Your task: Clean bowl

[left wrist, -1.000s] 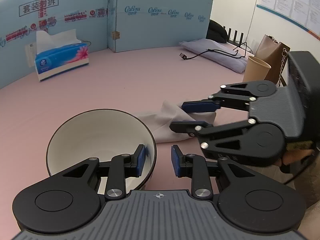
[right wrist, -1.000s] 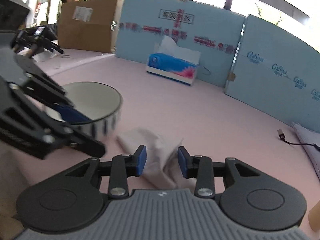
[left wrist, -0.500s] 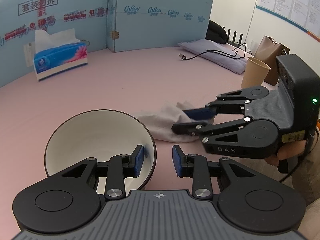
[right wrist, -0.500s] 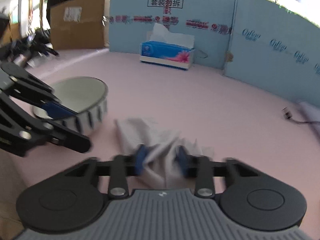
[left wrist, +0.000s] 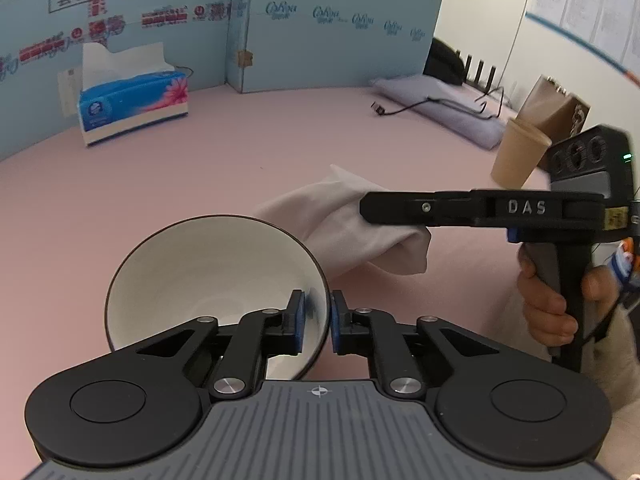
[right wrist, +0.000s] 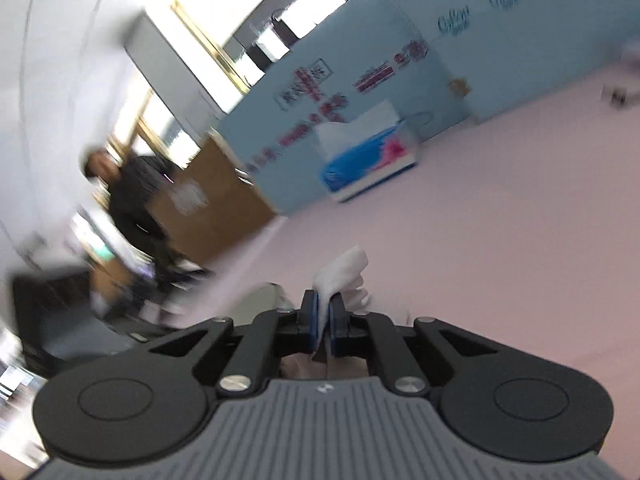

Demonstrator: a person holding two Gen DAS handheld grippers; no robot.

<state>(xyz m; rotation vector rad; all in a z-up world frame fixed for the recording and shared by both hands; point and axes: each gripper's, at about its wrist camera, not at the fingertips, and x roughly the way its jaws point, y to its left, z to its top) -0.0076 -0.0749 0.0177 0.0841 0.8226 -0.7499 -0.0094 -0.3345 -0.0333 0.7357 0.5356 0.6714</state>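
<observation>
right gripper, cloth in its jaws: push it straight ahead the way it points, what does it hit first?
Probably nothing near. Past the cloth pinched in the right gripper, the right wrist view shows bare pink table, then, slightly to the right, the tissue box far off. The bowl sits off to its left. The frame is blurred, so depth is uncertain.

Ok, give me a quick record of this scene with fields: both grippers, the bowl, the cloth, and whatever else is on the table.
left gripper: jaws closing on the bowl's rim, one pad inside, one outside
right gripper: shut on the cloth
bowl: white inside, dark rim, looks empty, on the pink table
cloth: white, bunched, beside the bowl's far right edge
tissue box: blue, far left by the blue panels
paper cup: brown, far right
</observation>
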